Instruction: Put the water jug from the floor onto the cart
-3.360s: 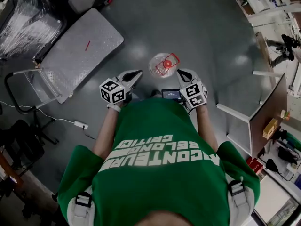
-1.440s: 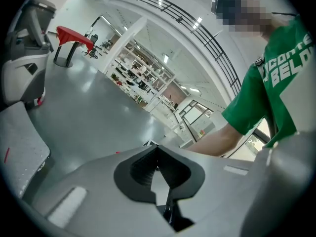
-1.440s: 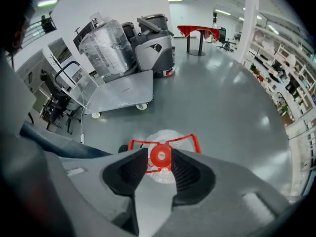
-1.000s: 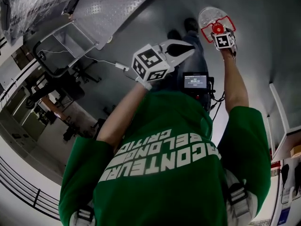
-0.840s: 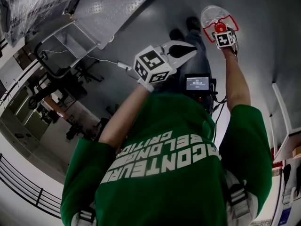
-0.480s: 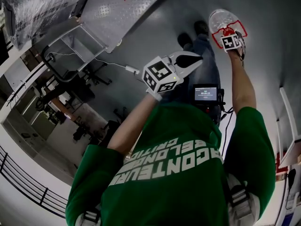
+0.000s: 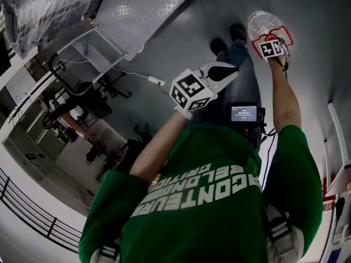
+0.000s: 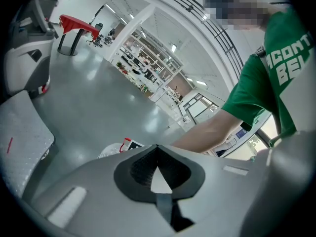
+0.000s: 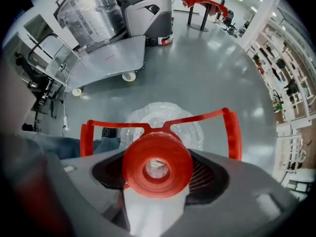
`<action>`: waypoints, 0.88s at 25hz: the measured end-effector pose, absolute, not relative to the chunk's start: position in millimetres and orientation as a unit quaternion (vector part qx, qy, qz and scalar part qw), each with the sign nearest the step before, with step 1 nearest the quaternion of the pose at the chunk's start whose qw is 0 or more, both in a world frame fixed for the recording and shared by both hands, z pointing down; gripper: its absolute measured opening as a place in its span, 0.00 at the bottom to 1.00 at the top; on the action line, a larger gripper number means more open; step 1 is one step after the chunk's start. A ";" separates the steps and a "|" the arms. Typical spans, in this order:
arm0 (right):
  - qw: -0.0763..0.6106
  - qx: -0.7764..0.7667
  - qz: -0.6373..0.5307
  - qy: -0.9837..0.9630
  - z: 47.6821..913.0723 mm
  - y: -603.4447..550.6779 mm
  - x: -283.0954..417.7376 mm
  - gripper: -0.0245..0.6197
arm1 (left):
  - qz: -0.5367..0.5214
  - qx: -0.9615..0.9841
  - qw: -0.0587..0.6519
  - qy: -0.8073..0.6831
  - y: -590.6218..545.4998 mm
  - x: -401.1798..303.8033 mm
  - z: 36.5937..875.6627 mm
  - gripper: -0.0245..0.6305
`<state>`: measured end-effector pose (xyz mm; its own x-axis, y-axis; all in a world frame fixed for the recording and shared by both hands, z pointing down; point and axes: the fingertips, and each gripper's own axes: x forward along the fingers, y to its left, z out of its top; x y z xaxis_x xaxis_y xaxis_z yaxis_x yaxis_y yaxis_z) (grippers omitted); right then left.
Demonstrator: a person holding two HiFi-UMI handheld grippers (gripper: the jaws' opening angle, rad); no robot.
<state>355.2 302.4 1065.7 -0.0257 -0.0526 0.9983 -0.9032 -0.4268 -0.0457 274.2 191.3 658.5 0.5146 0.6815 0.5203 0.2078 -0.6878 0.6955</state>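
The clear water jug (image 7: 261, 24) stands on the grey floor with its red cap (image 9: 156, 164) and red carry handle (image 9: 232, 132) up. My right gripper (image 7: 271, 39) points straight down over it. Its jaws have just been closing, and its pads (image 9: 203, 176) sit against both sides of the cap, with the gripper (image 9: 157, 171) shut on it. My left gripper (image 7: 234, 70) hangs to the left, shut and empty, with the gripper's tips (image 8: 157, 147) meeting and the jug (image 8: 111, 151) beyond them. The cart's grey platform (image 7: 129, 12) lies at upper left.
A film-wrapped clear container (image 9: 91, 11) and a grey machine (image 9: 145, 4) stand behind the cart (image 9: 106, 58). A cable with a white plug (image 7: 155, 81) runs across the floor near the cart's frame. The person's shoes (image 7: 238, 32) are beside the jug. A red table (image 9: 202, 4) stands far off.
The person has bent down. My right gripper has sunk onto the jug's cap and its jaws have narrowed round it. The left gripper has dropped a little.
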 end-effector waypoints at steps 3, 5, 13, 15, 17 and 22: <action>0.364 0.589 0.603 -0.395 1065.9 307.1 352.2 0.51 | 0.407 0.824 0.289 0.270 192.2 275.2 654.3 0.05; 0.362 0.587 0.609 -0.392 1064.2 310.8 350.7 0.51 | 0.404 0.825 0.291 0.267 191.9 275.9 651.8 0.05; 0.337 0.591 0.623 -0.386 1043.1 315.5 346.2 0.51 | 0.393 0.834 0.287 0.259 190.6 275.1 641.1 0.05; 0.339 0.589 0.623 -0.387 1035.3 319.0 343.8 0.51 | 0.388 0.838 0.284 0.259 192.9 275.2 634.6 0.05; 0.342 0.590 0.619 -0.389 1025.4 321.4 343.8 0.51 | 0.381 0.843 0.278 0.259 195.5 275.6 625.2 0.05; 0.349 0.589 0.614 -0.394 1004.9 317.5 357.0 0.51 | 0.364 0.857 0.264 0.250 186.8 286.6 609.3 0.05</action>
<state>357.0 317.5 1004.9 -0.0637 -0.0361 0.9973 -0.8918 -0.4465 -0.0731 286.6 186.8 609.3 0.6099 0.6215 0.4917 0.2368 -0.7350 0.6354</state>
